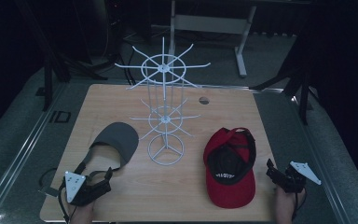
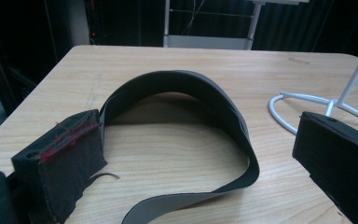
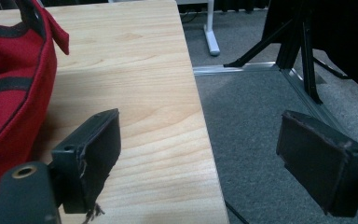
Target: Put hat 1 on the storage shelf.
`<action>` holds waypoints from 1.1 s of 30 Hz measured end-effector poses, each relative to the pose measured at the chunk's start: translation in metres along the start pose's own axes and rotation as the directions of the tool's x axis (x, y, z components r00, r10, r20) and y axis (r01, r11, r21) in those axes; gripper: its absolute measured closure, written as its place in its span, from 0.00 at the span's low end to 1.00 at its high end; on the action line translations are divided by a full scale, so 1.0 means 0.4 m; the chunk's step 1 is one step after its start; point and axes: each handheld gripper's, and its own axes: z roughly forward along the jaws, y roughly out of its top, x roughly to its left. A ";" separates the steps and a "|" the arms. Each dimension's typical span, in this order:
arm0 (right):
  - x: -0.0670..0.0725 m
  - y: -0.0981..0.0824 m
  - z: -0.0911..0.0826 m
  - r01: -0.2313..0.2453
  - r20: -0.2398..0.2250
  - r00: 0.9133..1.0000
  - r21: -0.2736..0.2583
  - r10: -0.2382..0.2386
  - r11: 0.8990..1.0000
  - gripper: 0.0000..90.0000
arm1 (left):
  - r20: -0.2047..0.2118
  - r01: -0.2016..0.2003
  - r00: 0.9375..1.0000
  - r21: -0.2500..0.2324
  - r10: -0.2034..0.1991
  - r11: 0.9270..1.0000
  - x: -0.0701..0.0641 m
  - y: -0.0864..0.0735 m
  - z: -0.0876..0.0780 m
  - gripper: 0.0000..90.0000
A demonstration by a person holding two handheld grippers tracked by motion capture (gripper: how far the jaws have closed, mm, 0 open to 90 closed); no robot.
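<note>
A dim room with grey carpet and dark stands surrounds a light wooden desk [image 1: 121,102] in the high view, where a white wire rack [image 1: 164,109] stands upright near the middle on its ring base. A grey visor [image 1: 115,140] lies flat to the left of the rack's base, its strap looping toward the near edge, and a red cap [image 1: 230,165] lies upside down to the right of the base, dark lining upward, well apart from the visor. The left tool [image 1: 106,173] sits at the near left corner of the desk, its jaws spread and pointing at the visor's strap, just beside it; the right tool [image 1: 271,169] sits at the near right edge, just beside the cap and apart from it, jaws also spread. In the left gripper view the visor's strap [image 2: 200,107] curves in an arch on the desk between and beyond the two wide-set jaws, neither pad pressing on it, so this tool is released; the rack's white ring base [image 2: 303,105] shows at the right. In the right gripper view the jaws stand wide apart with nothing between them, one over the desk edge [image 3: 200,121] and the other over the carpet [image 3: 251,112], while the red cap [image 3: 14,93] lies at the left, beside the nearer jaw.
</note>
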 end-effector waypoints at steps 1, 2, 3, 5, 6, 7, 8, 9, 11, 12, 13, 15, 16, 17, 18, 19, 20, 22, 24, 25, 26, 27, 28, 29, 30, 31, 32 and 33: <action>0.001 0.000 0.000 0.003 0.002 1.000 0.002 -0.003 1.000 0.15 | 0.006 -0.003 1.000 -0.001 0.003 1.000 0.000 0.000 0.001 0.02; 0.001 0.000 0.000 0.004 -0.004 1.000 0.007 -0.004 1.000 0.15 | 0.006 -0.003 1.000 -0.001 0.003 1.000 0.000 0.000 0.001 0.02; 0.001 -0.001 -0.001 0.002 -0.011 1.000 0.012 -0.002 1.000 0.15 | 0.031 -0.010 0.999 -0.007 0.010 1.000 -0.001 0.000 0.006 0.02; 0.000 0.002 -0.003 0.004 -0.014 1.000 0.024 -0.004 1.000 0.15 | 0.057 -0.027 0.998 -0.013 0.028 1.000 -0.001 0.002 0.011 0.02; -0.003 0.004 -0.004 0.002 -0.019 1.000 0.028 -0.002 1.000 0.15 | 0.065 -0.031 0.997 -0.019 0.032 0.999 -0.001 0.004 0.014 0.02; -0.004 0.006 -0.007 -0.007 -0.025 1.000 0.035 0.008 0.999 0.15 | 0.072 -0.029 0.997 -0.026 0.031 0.999 -0.001 0.005 0.016 0.02; -0.006 0.009 -0.009 -0.012 -0.038 0.999 0.041 0.013 0.999 0.15 | 0.083 -0.023 0.996 -0.026 0.025 0.999 -0.001 0.006 0.018 0.02; -0.007 0.012 -0.012 -0.014 -0.047 0.999 0.045 0.016 0.999 0.15 | 0.087 -0.019 0.996 -0.019 0.021 1.000 -0.002 0.007 0.021 0.02; -0.006 0.019 -0.019 -0.012 -0.063 0.998 0.058 0.016 0.998 0.15 | 0.093 -0.014 0.996 0.003 0.014 1.000 -0.006 0.007 0.027 0.02; -0.005 0.024 -0.023 -0.011 -0.072 0.997 0.064 0.015 0.998 0.15 | 0.091 -0.025 0.996 0.012 0.024 1.000 -0.008 0.008 0.030 0.02; -0.003 0.031 -0.028 -0.006 -0.081 0.997 0.065 0.012 0.998 0.15 | 0.091 -0.035 0.995 0.017 0.033 0.999 -0.011 0.008 0.033 0.02; 0.001 0.045 -0.041 0.006 -0.090 0.996 0.064 0.000 0.998 0.15 | 0.091 -0.049 0.995 0.014 0.047 0.999 -0.018 0.011 0.035 0.02; 0.002 0.054 -0.048 0.010 -0.102 0.995 0.057 -0.004 0.998 0.15 | 0.088 -0.060 0.994 0.018 0.058 0.998 -0.022 0.013 0.035 0.02; 0.005 0.062 -0.056 0.012 -0.112 0.994 0.053 -0.006 0.999 0.15 | 0.091 -0.062 0.994 0.015 0.060 0.998 -0.025 0.015 0.035 0.02; 0.007 0.072 -0.063 0.025 -0.117 0.993 0.051 -0.018 0.998 0.15 | 0.109 -0.048 0.993 0.017 0.046 0.999 -0.027 0.018 0.033 0.02; 0.010 0.081 -0.069 0.036 -0.124 0.992 0.051 -0.030 0.998 0.15 | 0.132 -0.032 0.991 0.026 0.028 0.999 -0.028 0.020 0.033 0.03; 0.013 0.091 -0.075 0.047 -0.131 0.991 0.049 -0.040 0.998 0.14 | 0.148 -0.022 0.989 0.031 0.017 0.999 -0.030 0.022 0.033 0.04; 0.019 0.109 -0.084 0.071 -0.170 0.984 0.055 -0.061 0.996 0.14 | 0.178 -0.016 0.984 0.040 0.009 0.999 -0.034 0.024 0.034 0.04; 0.024 0.127 -0.088 0.085 -0.220 0.973 0.066 -0.068 0.994 0.13 | 0.210 -0.006 0.978 0.051 -0.004 0.999 -0.038 0.028 0.037 0.04; 0.028 0.136 -0.090 0.099 -0.230 0.970 0.066 -0.081 0.993 0.12 | 0.224 -0.007 0.975 0.058 -0.007 0.998 -0.040 0.031 0.039 0.04; 0.031 0.145 -0.091 0.117 -0.231 0.968 0.065 -0.099 0.991 0.12 | 0.228 -0.015 0.974 0.063 0.000 0.998 -0.045 0.034 0.041 0.04; 0.034 0.153 -0.092 0.128 -0.233 0.966 0.065 -0.110 0.990 0.12 | 0.227 -0.026 0.974 0.064 0.011 0.998 -0.049 0.037 0.043 0.04; 0.037 0.161 -0.093 0.131 -0.241 0.964 0.064 -0.112 0.989 0.12 | 0.227 -0.034 0.974 0.066 0.018 0.997 -0.054 0.039 0.044 0.04; 0.040 0.169 -0.094 0.135 -0.245 0.963 0.064 -0.116 0.989 0.12 | 0.234 -0.037 0.972 0.073 0.019 0.997 -0.058 0.042 0.045 0.04; 0.043 0.176 -0.095 0.148 -0.242 0.962 0.063 -0.129 0.987 0.12 | 0.251 -0.030 0.968 0.083 0.008 0.996 -0.062 0.043 0.046 0.04; 0.047 0.183 -0.094 0.161 -0.242 0.960 0.062 -0.142 0.985 0.12 | 0.263 -0.028 0.965 0.096 0.002 0.995 -0.066 0.043 0.047 0.04; 0.051 0.190 -0.093 0.173 -0.252 0.956 0.062 -0.152 0.983 0.12 | 0.272 -0.029 0.962 0.105 -0.001 0.994 -0.070 0.041 0.045 0.04; 0.055 0.195 -0.090 0.186 -0.256 0.953 0.065 -0.164 0.980 0.12 | 0.280 -0.034 0.960 0.115 0.001 0.993 -0.074 0.039 0.044 0.04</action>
